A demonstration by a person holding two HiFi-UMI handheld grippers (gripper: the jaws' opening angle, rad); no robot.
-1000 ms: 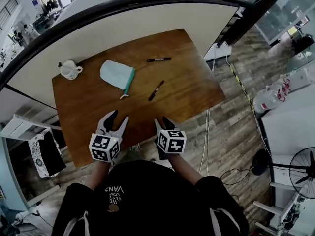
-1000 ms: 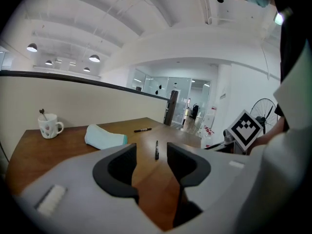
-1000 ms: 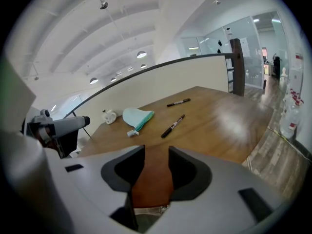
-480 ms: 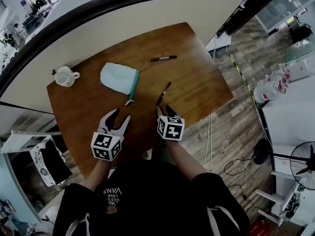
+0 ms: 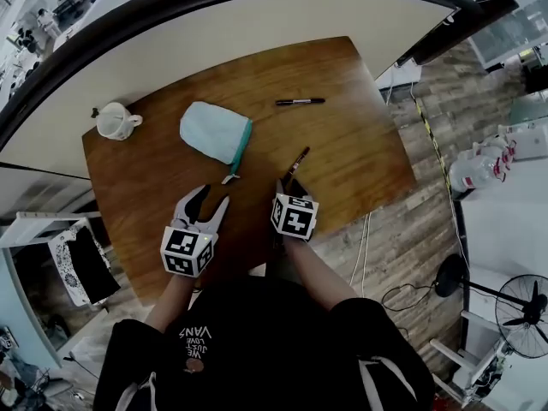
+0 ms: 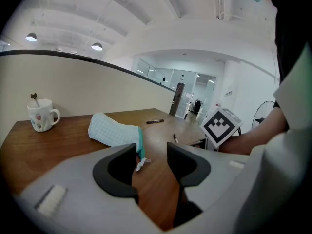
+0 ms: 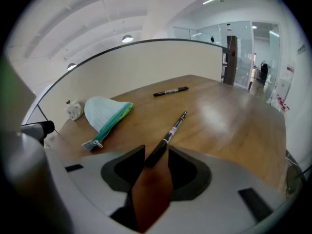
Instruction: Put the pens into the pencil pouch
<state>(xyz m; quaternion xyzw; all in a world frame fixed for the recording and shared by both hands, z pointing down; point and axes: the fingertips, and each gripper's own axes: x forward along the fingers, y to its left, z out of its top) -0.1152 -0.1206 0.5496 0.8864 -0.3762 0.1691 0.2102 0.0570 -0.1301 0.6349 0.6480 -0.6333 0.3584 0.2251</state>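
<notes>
A pale blue pencil pouch (image 5: 216,132) with a teal zipper lies on the brown wooden table (image 5: 360,157). One black pen (image 5: 300,101) lies farther back. A second black pen (image 5: 297,160) lies slanted just ahead of my right gripper (image 5: 291,187). In the right gripper view this pen (image 7: 171,130) has its near end between the open jaws of my right gripper (image 7: 156,156), and the pads are not pressing on it. My left gripper (image 5: 207,204) hovers open and empty short of the pouch (image 6: 114,130); from the left gripper (image 6: 151,155) the zipper pull sits just ahead.
A white mug (image 5: 111,120) with something standing in it sits at the table's back left corner. A curved cream partition (image 5: 257,24) borders the far side. The table's near edge lies under my hands, with wooden floor (image 5: 411,229) and cables to the right.
Both grippers have moved forward and down over the table. The right one has come up to the near pen's end; the left has neared the pouch's zipper end.
</notes>
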